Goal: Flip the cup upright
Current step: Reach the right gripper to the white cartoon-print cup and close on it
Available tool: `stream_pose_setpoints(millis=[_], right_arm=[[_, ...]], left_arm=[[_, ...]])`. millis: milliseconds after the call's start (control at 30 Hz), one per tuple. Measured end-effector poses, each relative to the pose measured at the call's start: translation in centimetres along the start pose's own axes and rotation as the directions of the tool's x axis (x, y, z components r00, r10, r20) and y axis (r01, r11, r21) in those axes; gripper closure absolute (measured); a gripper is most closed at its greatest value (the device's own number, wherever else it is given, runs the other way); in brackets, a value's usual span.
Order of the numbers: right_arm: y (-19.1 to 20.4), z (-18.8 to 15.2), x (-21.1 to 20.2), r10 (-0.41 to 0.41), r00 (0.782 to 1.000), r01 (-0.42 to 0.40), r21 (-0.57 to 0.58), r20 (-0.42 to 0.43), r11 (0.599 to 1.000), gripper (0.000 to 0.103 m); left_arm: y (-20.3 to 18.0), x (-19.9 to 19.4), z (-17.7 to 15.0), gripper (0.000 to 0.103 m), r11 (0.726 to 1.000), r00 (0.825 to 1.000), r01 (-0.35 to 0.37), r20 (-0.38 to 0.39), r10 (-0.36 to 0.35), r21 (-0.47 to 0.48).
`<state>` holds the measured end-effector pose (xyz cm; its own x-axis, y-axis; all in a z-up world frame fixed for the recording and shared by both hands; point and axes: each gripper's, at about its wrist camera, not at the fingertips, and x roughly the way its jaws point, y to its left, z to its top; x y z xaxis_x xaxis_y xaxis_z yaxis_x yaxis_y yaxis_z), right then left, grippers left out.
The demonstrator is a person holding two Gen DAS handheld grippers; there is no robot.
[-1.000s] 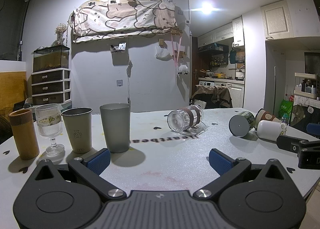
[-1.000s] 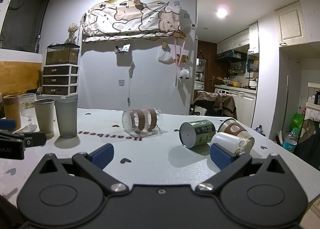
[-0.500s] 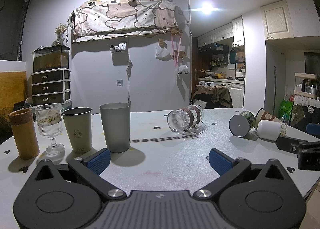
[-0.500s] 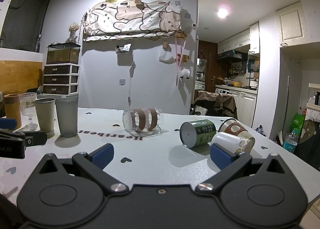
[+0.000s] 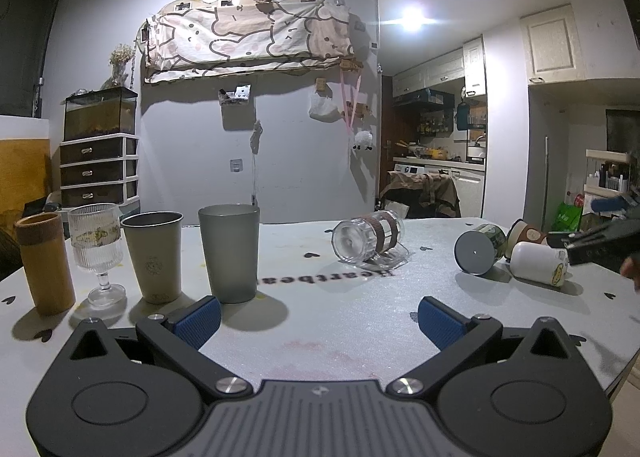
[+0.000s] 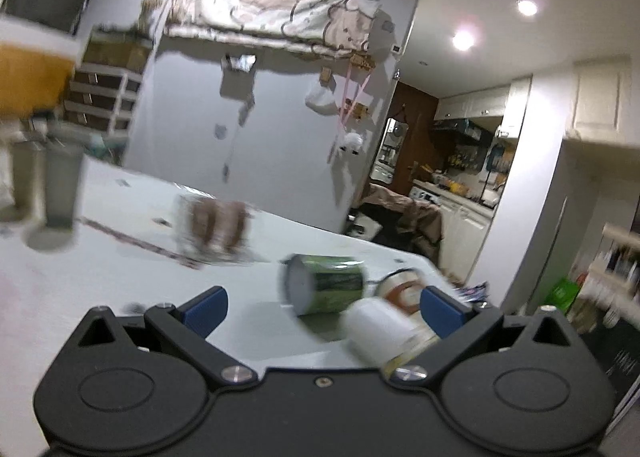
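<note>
Several cups lie on their sides on the white table [image 5: 340,321]: a clear glass with brown bands [image 5: 368,235], a green cup [image 5: 480,247], a white cup [image 5: 538,263] and a brown-and-white paper cup [image 5: 526,233]. My left gripper [image 5: 318,317] is open and empty, low over the table's near part. My right gripper [image 6: 324,307] is open and empty, raised and tilted, just before the green cup [image 6: 328,283] and white cup [image 6: 384,327]. It also shows at the right edge of the left wrist view [image 5: 600,239]. The right wrist view is blurred.
Upright at the left stand a grey tumbler [image 5: 230,253], a metal cup [image 5: 154,257], a ribbed stem glass [image 5: 96,249] and a bamboo cup [image 5: 44,263]. The table's right edge [image 5: 624,353] is close. Behind are a wall, drawers and a kitchen.
My right gripper has lifted, tilted and moved forward towards the lying green and white cups. My left gripper has stayed still. No cup has moved.
</note>
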<state>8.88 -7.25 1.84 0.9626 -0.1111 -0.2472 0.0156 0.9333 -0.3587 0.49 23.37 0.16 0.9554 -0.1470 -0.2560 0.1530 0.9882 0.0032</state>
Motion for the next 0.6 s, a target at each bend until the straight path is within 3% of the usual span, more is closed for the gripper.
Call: stream_pose_setpoints(millis=[100, 200, 367, 500, 567, 600], right_arm=[[-2.0, 0.4, 3.0, -0.018, 0.998, 0.010, -0.133, -0.062, 0.991, 0.002], [-3.0, 0.3, 6.1, -0.012, 0.987, -0.034, -0.283, -0.157, 0.959, 0.004], [-3.0, -1.4, 10.0, -0.034, 0.943, -0.121, -0.435, -0.330, 0.892, 0.008], [-2.0, -2.2, 11.9, -0.058, 0.915, -0.153, -0.476, -0.399, 0.866, 0.008], [-1.6, -2.8, 12.6, -0.086, 0.908, -0.144, -0.498, -0.410, 0.855, 0.015], [-1.5, -3.2, 13.0, -0.106, 0.906, -0.135, -0.518, -0.409, 0.845, 0.025]], left_arm=[[0.0, 0.0, 0.0, 0.000, 1.000, 1.000, 0.000, 0.000, 0.000, 0.001], [-0.1, 0.1, -0.3, 0.000, 1.000, 1.000, 0.004, -0.002, -0.004, -0.001], [0.1, 0.3, -0.3, 0.000, 1.000, 1.000, 0.007, -0.007, -0.007, 0.001], [0.3, 0.3, -0.3, 0.000, 1.000, 1.000, 0.002, -0.008, -0.002, -0.005], [0.3, 0.2, -0.3, 0.000, 1.000, 1.000, 0.001, -0.007, -0.001, -0.006], [0.3, 0.2, -0.3, 0.000, 1.000, 1.000, 0.001, -0.006, -0.001, -0.006]])
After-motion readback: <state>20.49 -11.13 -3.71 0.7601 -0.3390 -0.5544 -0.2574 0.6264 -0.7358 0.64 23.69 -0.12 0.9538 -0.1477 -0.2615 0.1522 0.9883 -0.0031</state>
